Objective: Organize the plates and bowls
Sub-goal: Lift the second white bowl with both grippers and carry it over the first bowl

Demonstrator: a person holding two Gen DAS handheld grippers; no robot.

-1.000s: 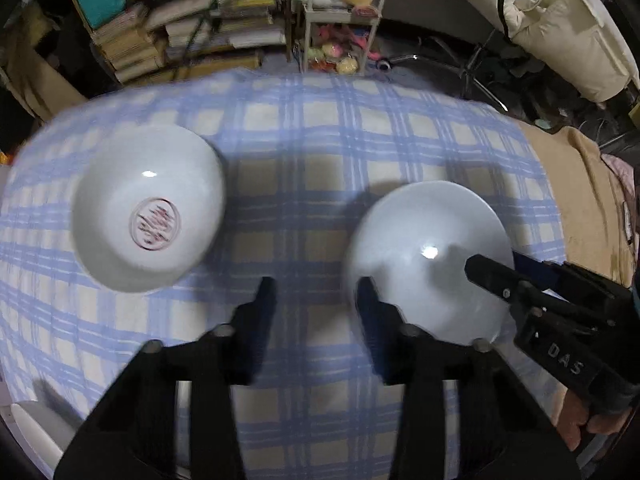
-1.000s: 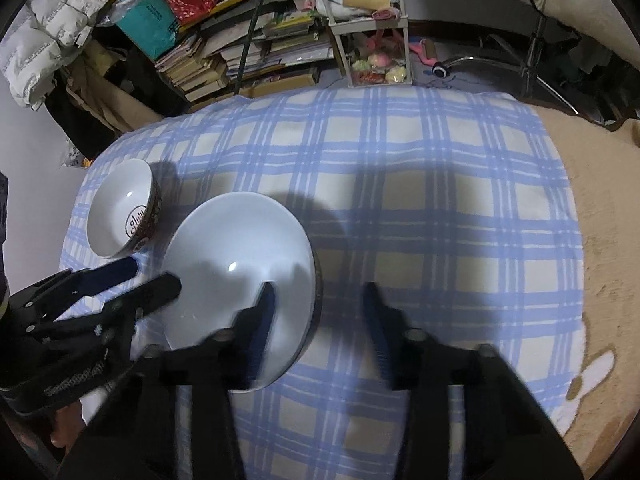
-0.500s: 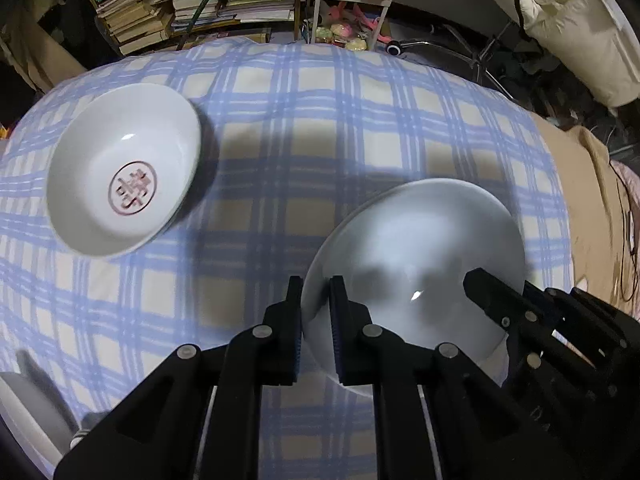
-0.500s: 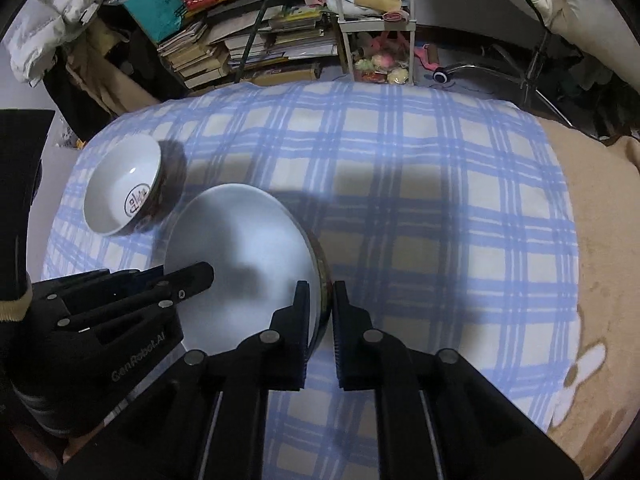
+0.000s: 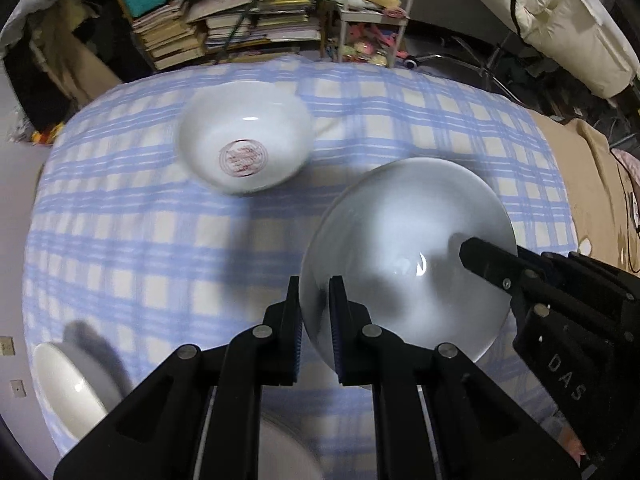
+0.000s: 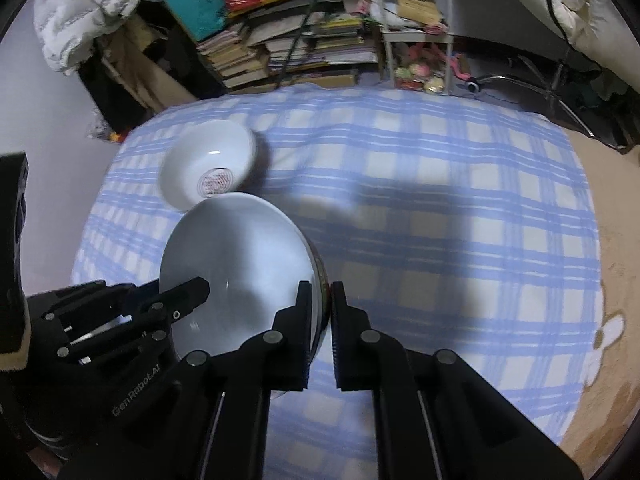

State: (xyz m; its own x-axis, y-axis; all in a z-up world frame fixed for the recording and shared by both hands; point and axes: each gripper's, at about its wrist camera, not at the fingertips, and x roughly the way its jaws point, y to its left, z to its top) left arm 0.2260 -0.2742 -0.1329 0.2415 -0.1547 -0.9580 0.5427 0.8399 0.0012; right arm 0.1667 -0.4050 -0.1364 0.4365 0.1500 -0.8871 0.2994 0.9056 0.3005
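Your left gripper [image 5: 316, 312] is clamped on the near-left rim of the plain white bowl [image 5: 404, 256], and your right gripper [image 6: 320, 316] pinches the opposite rim, so you carry it between both hands above the checked cloth [image 5: 140, 220]. You appear to be mid-transfer toward the bowl with the red emblem [image 5: 244, 148], probably to nest them; next, keep both grips level, centre it over that bowl and lower before letting go. The left view alone shows two more white dishes [image 5: 68, 384] at the near edge, one hidden partly under your gripper; the right view alone shows the carried bowl's dark outer rim.
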